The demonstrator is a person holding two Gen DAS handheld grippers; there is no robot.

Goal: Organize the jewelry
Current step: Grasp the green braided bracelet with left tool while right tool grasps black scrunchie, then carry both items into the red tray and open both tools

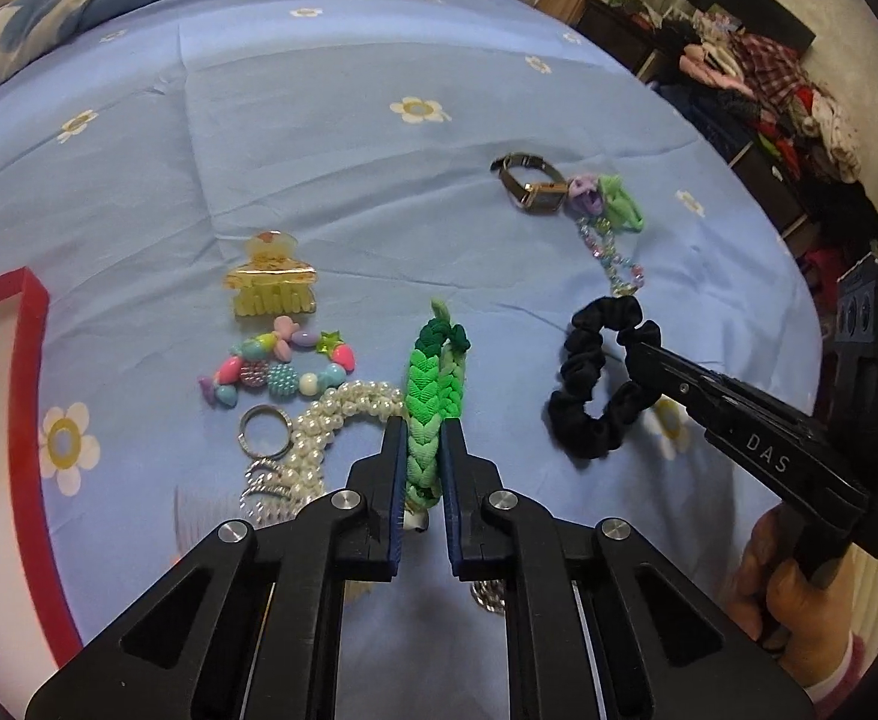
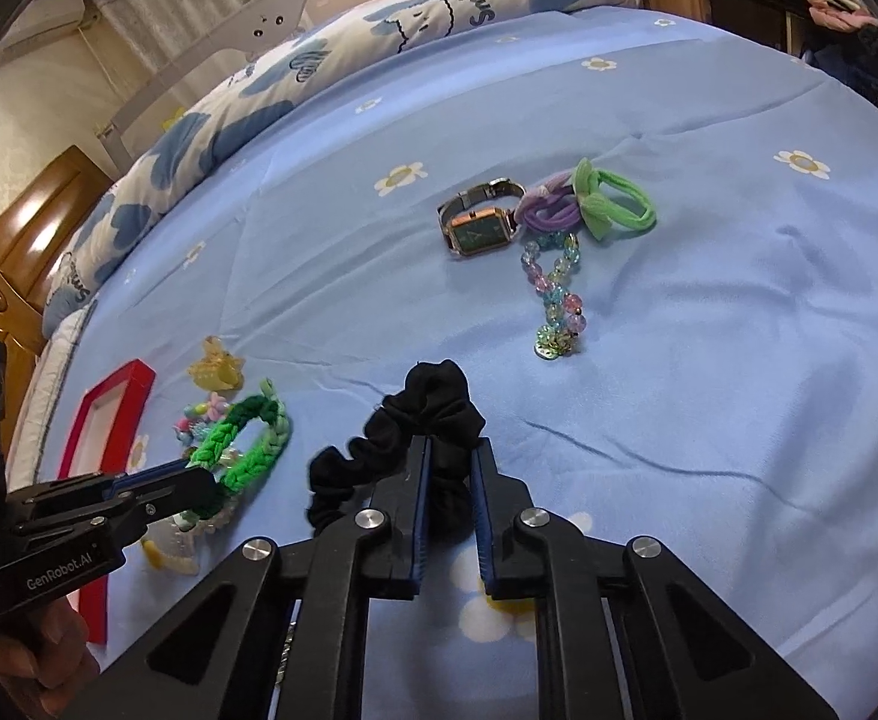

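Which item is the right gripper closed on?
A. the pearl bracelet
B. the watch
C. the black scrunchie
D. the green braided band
C: the right gripper pinches the black scrunchie; the green braided band sits in the left gripper.

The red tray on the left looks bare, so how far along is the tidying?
Barely begun. The part of the red tray in view holds nothing. In hand: the left gripper is shut on the green braided band, the right gripper on the black scrunchie. Left on the bedspread: claw clip, bead bracelet, pearl band, ring, watch, hair ties, and clear-bead bracelet.
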